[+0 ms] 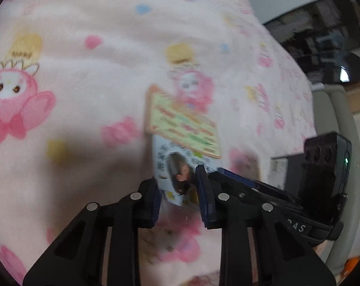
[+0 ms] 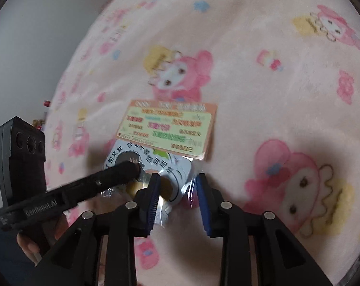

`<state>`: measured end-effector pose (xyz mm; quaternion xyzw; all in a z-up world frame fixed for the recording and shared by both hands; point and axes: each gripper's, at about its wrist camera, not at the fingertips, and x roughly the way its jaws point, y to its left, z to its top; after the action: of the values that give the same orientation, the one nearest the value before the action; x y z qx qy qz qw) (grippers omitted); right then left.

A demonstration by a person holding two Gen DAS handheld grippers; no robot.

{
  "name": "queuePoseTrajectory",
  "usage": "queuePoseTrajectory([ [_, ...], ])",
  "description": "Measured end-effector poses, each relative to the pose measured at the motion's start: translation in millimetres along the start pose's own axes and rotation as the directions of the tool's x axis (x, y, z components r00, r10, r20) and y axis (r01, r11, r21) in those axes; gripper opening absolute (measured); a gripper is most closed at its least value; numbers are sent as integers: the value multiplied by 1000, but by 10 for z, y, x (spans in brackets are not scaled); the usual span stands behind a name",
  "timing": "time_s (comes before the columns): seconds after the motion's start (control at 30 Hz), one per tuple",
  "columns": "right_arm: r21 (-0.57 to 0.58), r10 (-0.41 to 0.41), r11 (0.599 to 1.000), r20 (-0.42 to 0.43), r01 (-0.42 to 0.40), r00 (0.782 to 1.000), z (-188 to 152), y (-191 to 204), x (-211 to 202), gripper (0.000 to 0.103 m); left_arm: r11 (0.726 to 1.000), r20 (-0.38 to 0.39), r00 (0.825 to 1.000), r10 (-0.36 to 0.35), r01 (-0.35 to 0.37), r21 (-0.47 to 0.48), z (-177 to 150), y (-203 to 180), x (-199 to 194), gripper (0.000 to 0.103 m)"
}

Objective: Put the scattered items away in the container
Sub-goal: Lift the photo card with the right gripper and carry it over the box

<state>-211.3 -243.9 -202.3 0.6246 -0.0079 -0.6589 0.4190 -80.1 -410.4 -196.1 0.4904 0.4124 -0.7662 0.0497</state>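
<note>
**Desk:** What are you seeing?

**Me:** I'm over a pink cartoon-print blanket (image 1: 84, 71). Two of the scattered items lie flat on it, one overlapping the other: a yellow card (image 1: 182, 124) with an orange border, and a pale blue card (image 1: 163, 152) whose far edge is tucked under it. The left view is smeared, so I can't read the print there.

**Desk:** And the left gripper?

**Me:** The left gripper (image 1: 178, 197) points down at the blue card. Its fingers (image 1: 203, 197) stand a little apart and I see the card's picture through the gap. I can't tell whether the tips touch the card. From the right camera that gripper is side-on, a dark bar lying across the card, and it hides part of the drawing.

**Desk:** Right side?

**Me:** The right gripper (image 2: 178, 197) is also parted and clamps nothing. Between its fingers (image 2: 153, 197) sits the near corner of the blue card's clear sleeve (image 2: 192, 186). The sleeve's shine blurs where it ends.

**Desk:** Anything else?

**Me:** A hand (image 2: 28, 245) under the left tool, cut off by the lens edge. Beyond the blanket's edge there is dark clutter (image 1: 323, 35), too blurred to name.
</note>
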Motion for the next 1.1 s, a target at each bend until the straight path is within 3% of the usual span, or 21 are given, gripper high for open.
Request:
queuePoseTrajectory([
  [0.13,-39,-56,997,131,61,990,-211,179,-616,25,994,13,999,-50,48,98,-252,-478,-261,25],
  [0.27,-37,-48,998,242,58,969,-523,164,-1346,25,972,21,991,-134,128,195,-478,-1025,-510,25],
  [0.43,29,-109,994,377,105,920,-1002,-51,-2228,25,920,-33,975,-220,219,325,-834,-1849,-531,25],
  [0.63,140,-224,974,438,180,870,-1544,-600,-2923,25,852,-141,958,-249,286,439,-1293,-2761,-187,25],
  [0.83,205,-336,940,424,273,841,-1799,-1164,-3191,25,821,-230,952,-201,292,491,-1565,-3338,370,25],
  [1.1,286,-339,928,387,238,857,-1836,-1743,-3063,25,838,-272,958,-91,221,498,-1695,-3503,1032,25],
])
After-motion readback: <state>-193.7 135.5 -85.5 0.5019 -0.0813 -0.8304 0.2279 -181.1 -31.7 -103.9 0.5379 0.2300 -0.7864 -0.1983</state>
